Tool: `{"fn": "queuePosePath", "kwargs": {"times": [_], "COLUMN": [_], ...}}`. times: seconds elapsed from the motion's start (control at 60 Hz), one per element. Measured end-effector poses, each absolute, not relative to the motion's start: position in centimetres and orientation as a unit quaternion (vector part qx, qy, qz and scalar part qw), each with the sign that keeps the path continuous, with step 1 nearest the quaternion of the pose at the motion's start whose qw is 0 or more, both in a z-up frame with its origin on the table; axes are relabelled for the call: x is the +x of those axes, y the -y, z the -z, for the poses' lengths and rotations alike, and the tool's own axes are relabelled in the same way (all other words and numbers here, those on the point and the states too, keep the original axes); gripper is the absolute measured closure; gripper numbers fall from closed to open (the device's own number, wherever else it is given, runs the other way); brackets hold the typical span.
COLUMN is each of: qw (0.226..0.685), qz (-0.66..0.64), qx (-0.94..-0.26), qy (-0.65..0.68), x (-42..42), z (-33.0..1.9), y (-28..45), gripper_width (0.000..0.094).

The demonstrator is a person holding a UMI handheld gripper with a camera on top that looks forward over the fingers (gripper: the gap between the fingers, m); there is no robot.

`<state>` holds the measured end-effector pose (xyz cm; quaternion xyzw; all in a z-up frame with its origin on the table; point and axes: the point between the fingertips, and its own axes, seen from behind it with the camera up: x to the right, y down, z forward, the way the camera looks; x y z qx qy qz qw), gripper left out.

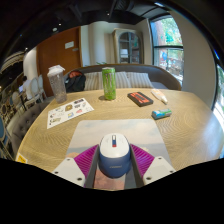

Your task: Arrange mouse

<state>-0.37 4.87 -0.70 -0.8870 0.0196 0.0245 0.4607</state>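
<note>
1. One view, gripper view: the white mouse is between the gripper pads, which press its two sides and hold it, above the grey mousepad.
2. Its long axis points forward along the fingers, toward the green can.

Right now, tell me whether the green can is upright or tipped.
Upright: the green can stands tall on the table, well beyond the gripper, which holds the mouse.

A home, probably a dining area: a round wooden tabletop, a sofa, a wooden door and windows.
</note>
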Motion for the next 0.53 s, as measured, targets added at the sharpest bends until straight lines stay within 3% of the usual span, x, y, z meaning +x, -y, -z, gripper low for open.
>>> {"fn": "queuePosePath", "kwargs": {"times": [0.133,0.3,0.533], "qw": [0.459,0.487,0.512], "qz": [-0.025,-0.022,-0.035], "qx": [-0.888,-0.873,-0.858], "qy": [-0.021,-0.025,-0.017], "x": [-0.2,1.0,2.5], "z": [-0.2,-3.7,-6.4], "y": [-4.0,-1.7,6.9], "gripper_width": [0.0078,0.0089,0.0089]}}
